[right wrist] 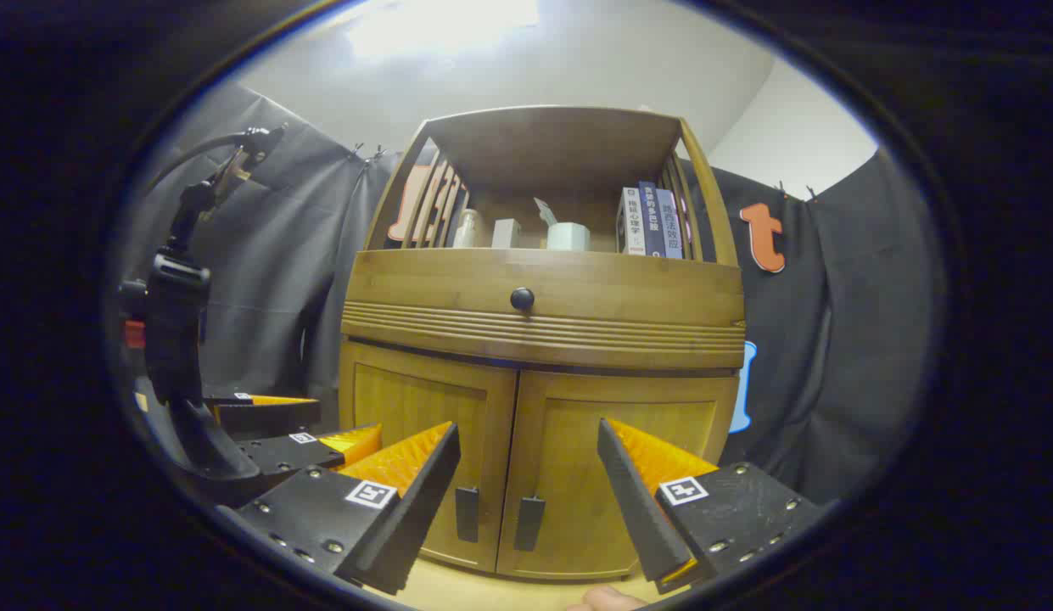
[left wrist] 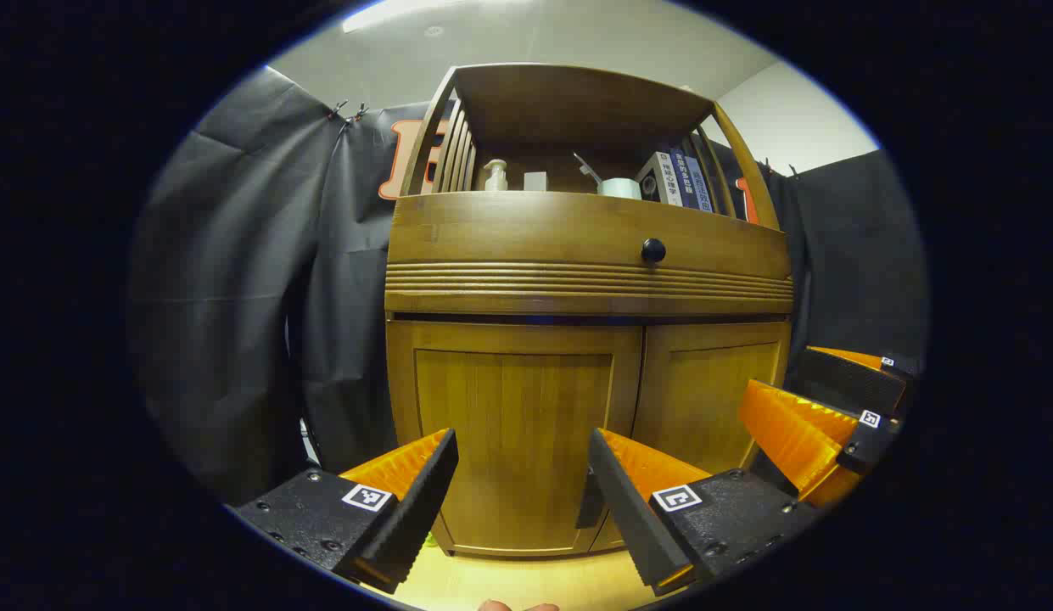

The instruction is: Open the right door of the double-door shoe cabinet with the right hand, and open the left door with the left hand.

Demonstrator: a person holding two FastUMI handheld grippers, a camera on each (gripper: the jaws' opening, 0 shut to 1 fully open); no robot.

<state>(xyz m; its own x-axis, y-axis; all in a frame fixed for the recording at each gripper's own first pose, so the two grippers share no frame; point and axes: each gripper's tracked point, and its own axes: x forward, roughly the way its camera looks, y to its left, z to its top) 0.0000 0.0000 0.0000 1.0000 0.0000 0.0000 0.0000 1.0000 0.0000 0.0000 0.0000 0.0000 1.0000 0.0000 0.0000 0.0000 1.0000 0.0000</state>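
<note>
A wooden shoe cabinet [left wrist: 577, 288] [right wrist: 543, 339] stands ahead with both lower doors closed. In the left gripper view my left gripper [left wrist: 522, 458] is open in front of the left door [left wrist: 513, 433], a short way off it; a dark handle [left wrist: 590, 501] peeks out behind its right finger. The right gripper [left wrist: 831, 407] shows open at the right, before the right door [left wrist: 704, 399]. In the right gripper view my right gripper [right wrist: 526, 454] is open, facing the two dark handles [right wrist: 467, 513] [right wrist: 529, 522] at the seam between the left door [right wrist: 424, 424] and right door [right wrist: 611, 458]. The left gripper [right wrist: 297, 428] sits at the left.
A drawer with a round black knob [left wrist: 653, 250] [right wrist: 522, 299] runs above the doors. The open shelf on top holds a bottle [left wrist: 495, 176], a white cup [left wrist: 619, 187] and several books [left wrist: 683, 180]. Black cloth hangs on both sides. A light wooden floor [left wrist: 526, 581] lies below.
</note>
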